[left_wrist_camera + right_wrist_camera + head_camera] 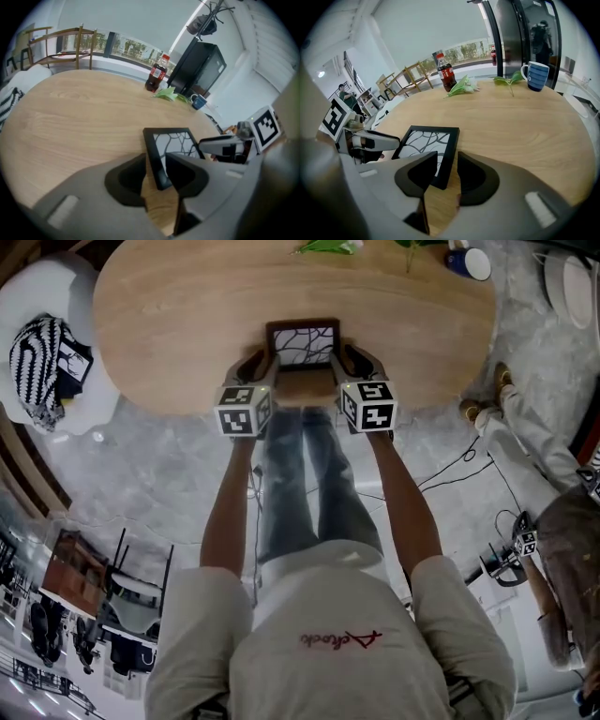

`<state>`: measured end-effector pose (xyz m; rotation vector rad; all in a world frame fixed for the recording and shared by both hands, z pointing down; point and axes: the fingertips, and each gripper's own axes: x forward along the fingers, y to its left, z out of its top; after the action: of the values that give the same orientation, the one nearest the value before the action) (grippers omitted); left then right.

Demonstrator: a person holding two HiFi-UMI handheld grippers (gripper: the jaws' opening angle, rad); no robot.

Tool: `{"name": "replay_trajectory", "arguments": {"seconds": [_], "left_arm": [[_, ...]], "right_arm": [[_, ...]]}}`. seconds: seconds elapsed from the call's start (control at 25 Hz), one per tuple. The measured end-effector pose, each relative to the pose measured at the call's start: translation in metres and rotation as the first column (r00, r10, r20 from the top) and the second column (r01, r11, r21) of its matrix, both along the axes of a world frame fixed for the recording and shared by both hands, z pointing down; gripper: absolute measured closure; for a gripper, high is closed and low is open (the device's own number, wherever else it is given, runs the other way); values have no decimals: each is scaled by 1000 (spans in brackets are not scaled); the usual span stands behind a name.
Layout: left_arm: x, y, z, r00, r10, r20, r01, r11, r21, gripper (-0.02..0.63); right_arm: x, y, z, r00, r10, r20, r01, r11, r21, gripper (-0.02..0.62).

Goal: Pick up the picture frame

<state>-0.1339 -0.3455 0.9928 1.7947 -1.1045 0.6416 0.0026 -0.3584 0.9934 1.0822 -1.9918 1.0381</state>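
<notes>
Oval wooden table (pixel 187 324) filled the upper part of the head view, over a grey mottled floor (pixel 141 474). The person (pixel 328 643) stood at the table's near edge, both arms stretched forward.

Picture frame (pixel 302 345), dark rim with a black branching pattern on white, lay flat on the table at its near edge, upper centre of the head view.

Left gripper (pixel 154 176) was at the frame's left side, jaws apart. The left rim of the frame stood between the two pads, with wood showing on the outer side; no pad was seen pressing.

Right gripper (pixel 445 176) was at the frame's right side, jaws likewise apart. The right rim sat in the gap between its pads, not clamped.

Far side of the table, in the right gripper view: a cola bottle (pixel 446 72) upright at upper centre, green leaves (pixel 461 86) lying just beside it, and a blue striped mug (pixel 536 76) upright at upper right, well apart from the frame.
</notes>
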Motion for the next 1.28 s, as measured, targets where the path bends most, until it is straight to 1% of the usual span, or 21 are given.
{"name": "replay_trajectory", "arguments": {"seconds": [0.32, 0.72, 0.84, 1.28], "left_arm": [[2, -6, 7, 1000, -12, 7, 12, 1000, -18, 483], [3, -9, 11, 1000, -17, 14, 17, 999, -29, 495], [5, -9, 11, 1000, -21, 13, 21, 999, -30, 515], [5, -9, 9, 999, -36, 11, 37, 999, -26, 523]], "right_arm": [[-4, -10, 7, 1000, 4, -7, -4, 1000, -13, 463], [-6, -12, 12, 1000, -1, -14, 1, 1000, -22, 491], [-7, -11, 12, 1000, 8, -14, -9, 1000, -19, 494], [-4, -12, 10, 999, 50, -5, -50, 999, -17, 511]]}}
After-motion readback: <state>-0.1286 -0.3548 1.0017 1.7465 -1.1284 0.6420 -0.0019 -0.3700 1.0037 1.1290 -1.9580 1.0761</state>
